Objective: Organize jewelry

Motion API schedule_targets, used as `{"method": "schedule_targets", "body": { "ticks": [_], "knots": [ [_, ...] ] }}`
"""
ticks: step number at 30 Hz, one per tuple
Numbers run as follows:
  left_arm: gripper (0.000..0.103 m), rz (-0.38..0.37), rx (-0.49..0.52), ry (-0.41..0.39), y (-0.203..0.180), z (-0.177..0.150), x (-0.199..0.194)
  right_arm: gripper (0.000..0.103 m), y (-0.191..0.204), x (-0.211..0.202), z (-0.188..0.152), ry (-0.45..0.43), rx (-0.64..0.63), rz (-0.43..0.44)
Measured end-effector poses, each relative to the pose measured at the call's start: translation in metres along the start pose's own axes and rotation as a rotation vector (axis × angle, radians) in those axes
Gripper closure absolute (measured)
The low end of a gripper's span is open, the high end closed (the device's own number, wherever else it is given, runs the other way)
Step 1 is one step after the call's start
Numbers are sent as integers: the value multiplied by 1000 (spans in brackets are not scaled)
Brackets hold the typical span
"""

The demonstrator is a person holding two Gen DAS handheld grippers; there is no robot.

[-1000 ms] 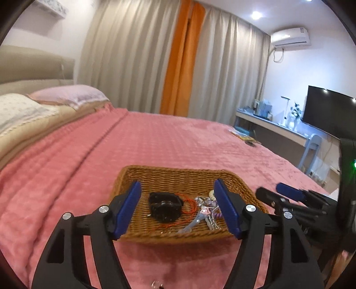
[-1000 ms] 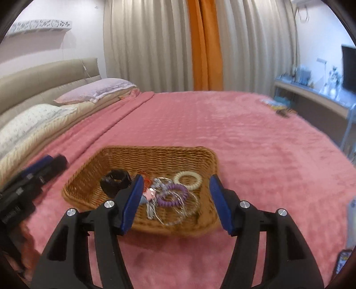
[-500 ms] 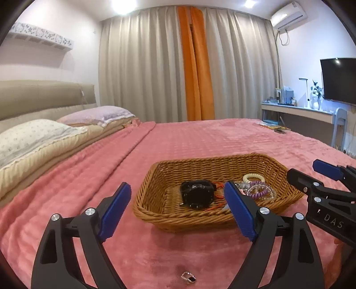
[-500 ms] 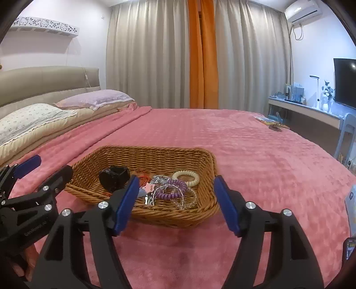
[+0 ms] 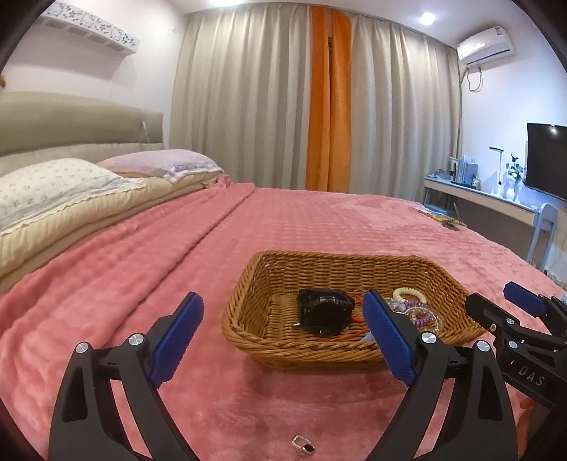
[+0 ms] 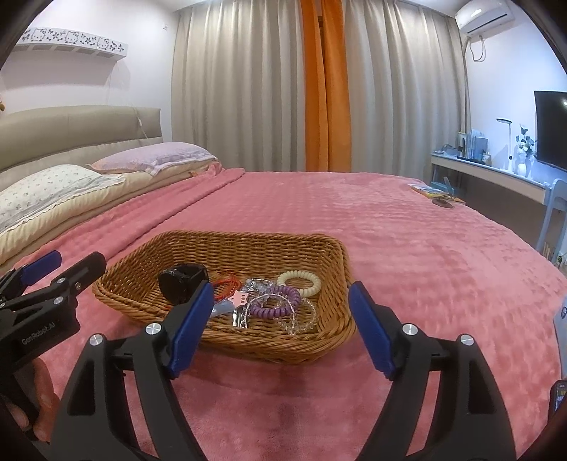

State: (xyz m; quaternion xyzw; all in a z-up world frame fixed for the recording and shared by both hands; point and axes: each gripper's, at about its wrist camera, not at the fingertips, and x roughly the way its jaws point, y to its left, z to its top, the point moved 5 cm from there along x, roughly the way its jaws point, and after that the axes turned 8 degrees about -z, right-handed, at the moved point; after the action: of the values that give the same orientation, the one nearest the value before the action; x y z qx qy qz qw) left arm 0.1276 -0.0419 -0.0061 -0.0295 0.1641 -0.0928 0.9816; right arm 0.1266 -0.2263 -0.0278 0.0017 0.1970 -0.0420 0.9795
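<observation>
Ahead of the tongs: a bed under a pink blanket. Far beyond: grey curtains split by an orange curtain. Left of the tongs: padded headboard, two pillows, white shelf. Right: desk, dark TV, air conditioner; small desk clutter, possibly books. Ceiling spotlights lit.

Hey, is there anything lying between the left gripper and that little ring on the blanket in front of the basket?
Nothing visible. The small ring lies alone on the pink blanket, just below the open left gripper. The wicker basket sits beyond it, not in the way.
</observation>
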Motion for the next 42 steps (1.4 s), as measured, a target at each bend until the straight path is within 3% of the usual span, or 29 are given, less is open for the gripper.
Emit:
{"method": "schedule_targets", "body": {
  "ticks": [42],
  "knots": [
    [14, -16, 1, 13, -1, -3, 1, 26, -8, 4, -2, 26, 41, 15]
  ]
}}
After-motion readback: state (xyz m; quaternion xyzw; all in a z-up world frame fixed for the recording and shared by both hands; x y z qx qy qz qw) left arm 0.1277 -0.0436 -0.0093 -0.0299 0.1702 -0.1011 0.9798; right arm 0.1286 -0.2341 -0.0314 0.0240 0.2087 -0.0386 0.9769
